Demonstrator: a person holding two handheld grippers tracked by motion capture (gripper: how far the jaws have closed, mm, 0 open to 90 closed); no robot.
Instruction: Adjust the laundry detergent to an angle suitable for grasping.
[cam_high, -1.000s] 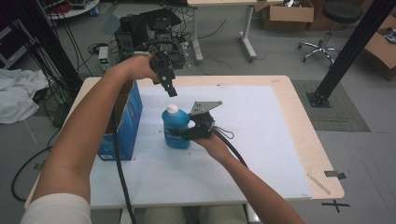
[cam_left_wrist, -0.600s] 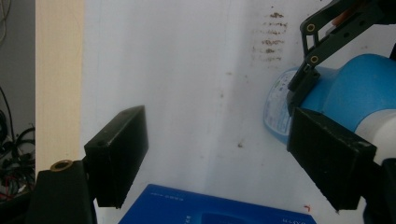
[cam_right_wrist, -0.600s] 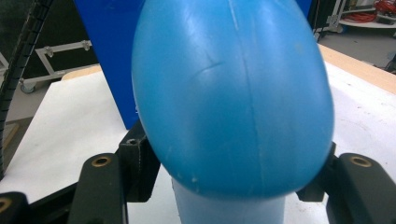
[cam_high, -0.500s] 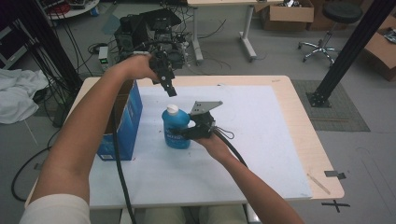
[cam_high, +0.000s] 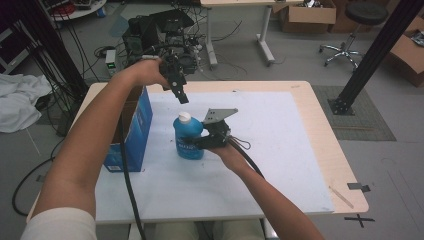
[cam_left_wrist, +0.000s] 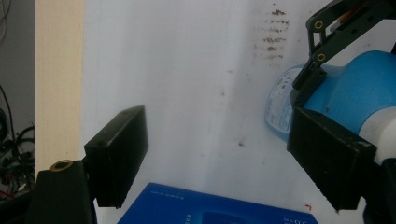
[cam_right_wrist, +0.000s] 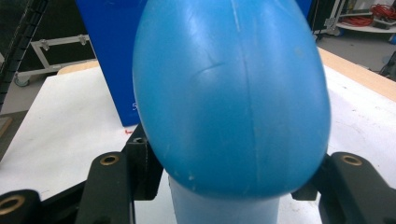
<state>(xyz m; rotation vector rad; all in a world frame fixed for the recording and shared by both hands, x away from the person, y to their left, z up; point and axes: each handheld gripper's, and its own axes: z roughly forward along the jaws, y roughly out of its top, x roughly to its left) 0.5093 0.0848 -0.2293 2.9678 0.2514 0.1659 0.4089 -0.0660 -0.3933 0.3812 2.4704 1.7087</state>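
Closing over the last second, the right gripper (cam_high: 192, 145) now clamps the blue bottle (cam_high: 189, 137) standing left of frame centre, securing it. Above its white cap (cam_high: 184, 118), the left gripper (cam_high: 183, 98) hangs wide open, apparently ready for uncapping.

On the table stand one blue bottle (cam_high: 188, 137) and one blue box (cam_high: 131, 131), with two grippers at work.

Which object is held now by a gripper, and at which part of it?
The right gripper has just closed on the blue bottle, gripping its body low down. The left gripper holds nothing.
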